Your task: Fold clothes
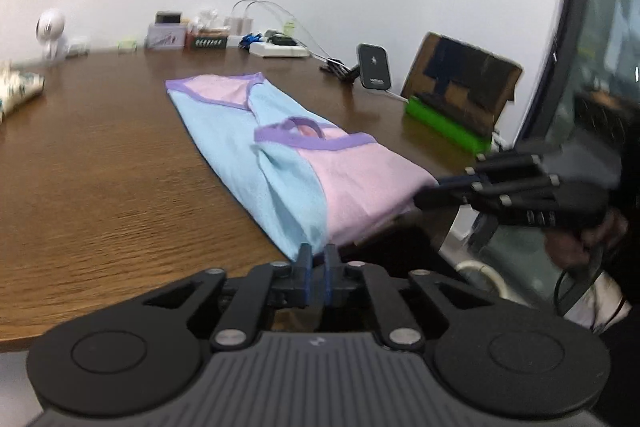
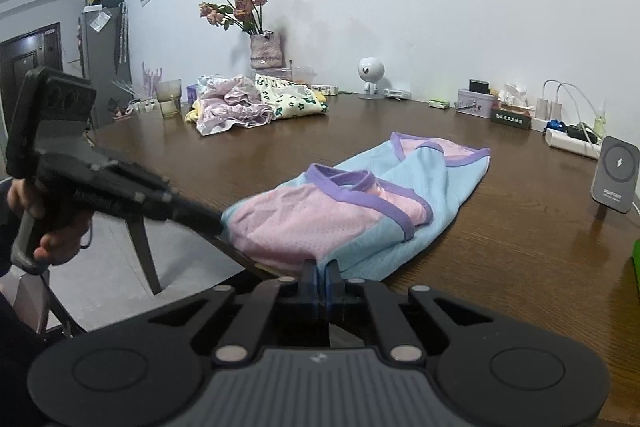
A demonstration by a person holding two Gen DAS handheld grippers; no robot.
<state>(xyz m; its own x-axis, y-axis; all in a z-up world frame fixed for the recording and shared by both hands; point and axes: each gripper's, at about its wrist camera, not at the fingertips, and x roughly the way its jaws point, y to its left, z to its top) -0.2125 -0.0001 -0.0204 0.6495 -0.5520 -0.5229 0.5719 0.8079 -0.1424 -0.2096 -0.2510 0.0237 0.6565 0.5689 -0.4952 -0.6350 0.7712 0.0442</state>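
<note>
A blue and pink mesh garment [image 1: 288, 163] with purple trim lies partly folded on the brown table [image 1: 100, 167], its near end at the table's edge. My left gripper [image 1: 317, 257] is shut on the garment's near blue corner. The right gripper [image 1: 420, 197] comes in from the right, its tips at the pink edge. In the right wrist view the same garment [image 2: 340, 211] stretches away from my right gripper [image 2: 320, 269], which is shut on the near hem. There the left gripper [image 2: 218, 221], held by a hand [image 2: 60, 239], meets the garment's left corner.
A heap of unfolded clothes [image 2: 256, 99] lies at the far left, beside a vase of flowers [image 2: 266, 51]. Along the back wall stand a small white camera [image 2: 370, 71], boxes, a power strip [image 2: 572, 143] and a charger stand [image 2: 616, 175]. A tablet on a green stand [image 1: 460, 87] sits at the right.
</note>
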